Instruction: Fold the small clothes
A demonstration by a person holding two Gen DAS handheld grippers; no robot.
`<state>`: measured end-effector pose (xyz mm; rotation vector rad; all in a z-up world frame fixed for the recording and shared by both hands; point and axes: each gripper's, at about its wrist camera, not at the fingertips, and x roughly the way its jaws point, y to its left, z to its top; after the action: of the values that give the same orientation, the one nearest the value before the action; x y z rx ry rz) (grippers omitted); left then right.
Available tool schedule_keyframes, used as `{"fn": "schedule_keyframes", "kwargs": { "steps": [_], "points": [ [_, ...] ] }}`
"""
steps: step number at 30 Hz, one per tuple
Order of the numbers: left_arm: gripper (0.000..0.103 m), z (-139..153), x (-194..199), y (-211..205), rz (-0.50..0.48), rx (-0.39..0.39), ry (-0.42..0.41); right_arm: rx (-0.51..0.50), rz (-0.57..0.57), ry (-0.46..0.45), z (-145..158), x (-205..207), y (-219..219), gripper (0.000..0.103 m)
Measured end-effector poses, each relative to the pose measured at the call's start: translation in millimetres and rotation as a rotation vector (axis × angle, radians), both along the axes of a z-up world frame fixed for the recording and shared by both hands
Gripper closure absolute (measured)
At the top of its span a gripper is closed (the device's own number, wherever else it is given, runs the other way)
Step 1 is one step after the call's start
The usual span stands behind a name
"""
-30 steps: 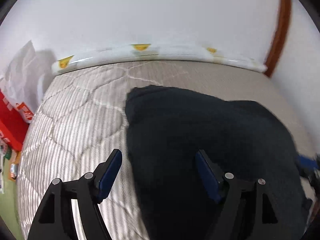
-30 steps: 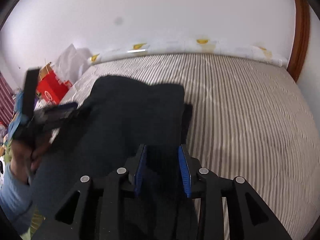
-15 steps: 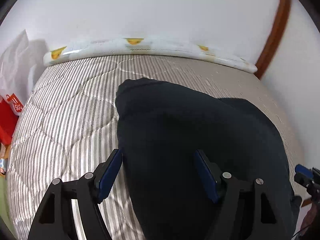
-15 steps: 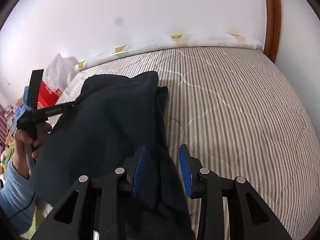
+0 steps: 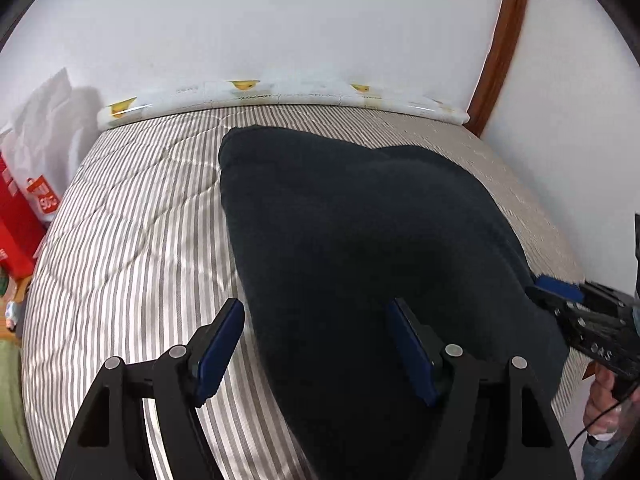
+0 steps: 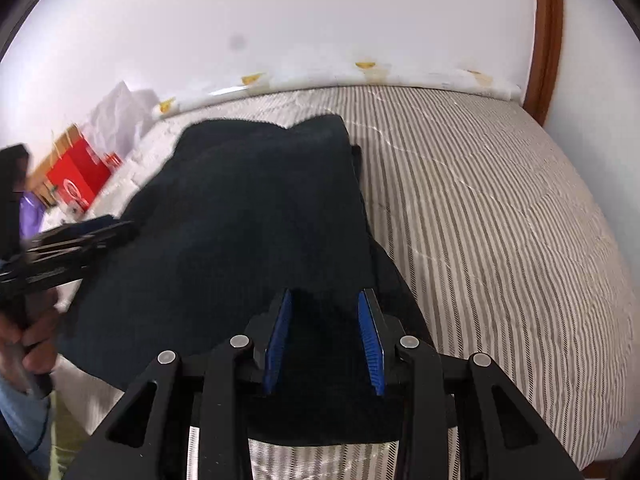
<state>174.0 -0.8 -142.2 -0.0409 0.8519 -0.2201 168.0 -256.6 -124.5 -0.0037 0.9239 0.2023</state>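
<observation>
A dark navy garment (image 5: 360,240) lies bunched on the striped quilted mattress (image 5: 132,240). My left gripper (image 5: 316,308) stands wide open over the garment's near left edge. Its left finger is over bare stripes and its right finger is over the cloth. In the right wrist view the same garment (image 6: 248,220) runs away from my right gripper (image 6: 325,296), whose blue pads are shut on a thick fold at the near edge. The left gripper (image 6: 116,228) shows at the cloth's left side. The right gripper (image 5: 560,290) shows at its right side in the left wrist view.
A white padded strip with yellow marks (image 5: 280,96) lines the wall at the far edge of the mattress. A red box (image 6: 78,172) and a white bag (image 5: 44,132) stand off the left side. A brown wooden frame (image 5: 500,40) rises at the right. A person's hand (image 6: 36,340) holds the left gripper.
Both grippers have shifted across the bed and turned a little, the garment travelling with the right one. The right gripper now shows further into the left wrist view. Neither grip has changed.
</observation>
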Motion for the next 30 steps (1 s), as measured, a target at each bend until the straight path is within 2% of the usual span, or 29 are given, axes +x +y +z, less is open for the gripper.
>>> {"fn": "schedule_keyframes", "kwargs": {
  "steps": [7,11,14,18,21,30],
  "points": [
    [0.031,-6,-41,-5,0.068,0.006,-0.010,0.008,0.013,-0.018,-3,-6,-7,0.069],
    [0.031,-5,-48,-6,0.095,0.017,-0.014,0.038,0.033,-0.034,4,-9,-11,0.069],
    [0.031,-5,-53,-8,0.111,0.036,-0.022,0.085,0.089,-0.065,8,-14,-10,0.069],
    [0.031,-9,-57,-10,0.120,0.048,-0.028,0.014,0.108,-0.081,-6,-17,-3,0.069],
    [0.031,-9,-58,-10,0.126,0.043,-0.026,0.012,0.083,-0.057,-12,-14,-10,0.070],
    [0.032,2,-68,-11,0.141,0.033,-0.011,-0.026,0.037,-0.048,0,-24,-15,0.069]
  ]
}}
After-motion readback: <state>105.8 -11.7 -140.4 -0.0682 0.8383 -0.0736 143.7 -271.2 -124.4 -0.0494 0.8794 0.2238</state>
